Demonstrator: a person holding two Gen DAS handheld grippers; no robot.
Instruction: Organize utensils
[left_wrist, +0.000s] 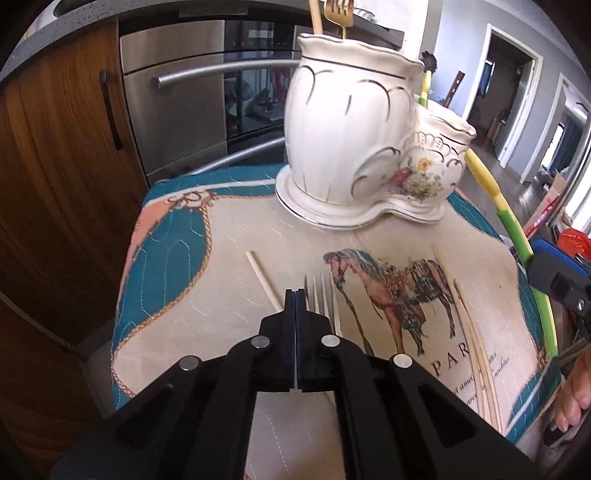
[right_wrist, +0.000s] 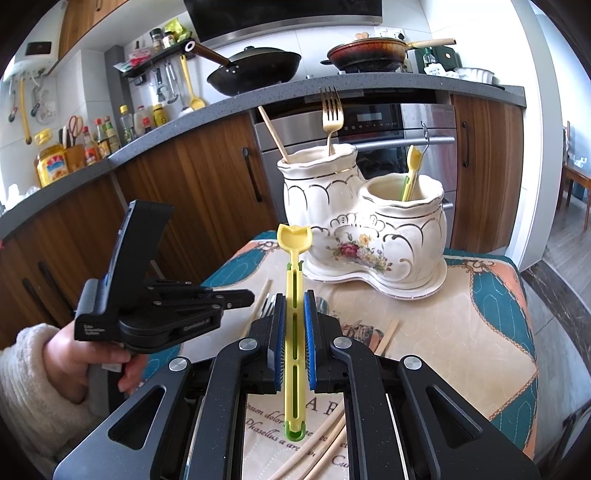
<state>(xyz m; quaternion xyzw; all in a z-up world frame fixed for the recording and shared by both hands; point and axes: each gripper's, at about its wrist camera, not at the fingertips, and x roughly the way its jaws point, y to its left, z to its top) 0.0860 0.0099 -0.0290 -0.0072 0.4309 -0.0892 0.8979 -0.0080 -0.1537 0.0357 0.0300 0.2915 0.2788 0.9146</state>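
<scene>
Left gripper (left_wrist: 296, 295) fingers pressed together, nothing visibly between them; they hover over the cloth-covered table (left_wrist: 229, 221) near its front edge, with a silver fork (left_wrist: 322, 295) lying just right of the tips and a single chopstick (left_wrist: 265, 280) just left. Whether the tips touch either one I can't tell. Right gripper (right_wrist: 294, 314) is clamped on a yellow-green utensil (right_wrist: 294, 332) — blue pads squeeze its slotted handle on both sides, yellow head pointing ahead toward the ceramic holder (right_wrist: 364, 236). The holder sits at the far edge of the table, two joined white pots with gold trim and a flower print. The taller pot holds a gold fork (right_wrist: 331, 114) and a wooden stick (right_wrist: 273, 134), both upright; the lower pot holds another yellow-green utensil (right_wrist: 412, 170) leaning on its rim. More chopsticks (left_wrist: 476, 350) lie loose along the table's right side, below the horse print on the cloth. From the right wrist view, a hand (right_wrist: 85, 354) in a white fleece sleeve grips the left tool's handle, off the table's left edge. Behind: wooden cabinets, an oven, pans on the counter.
</scene>
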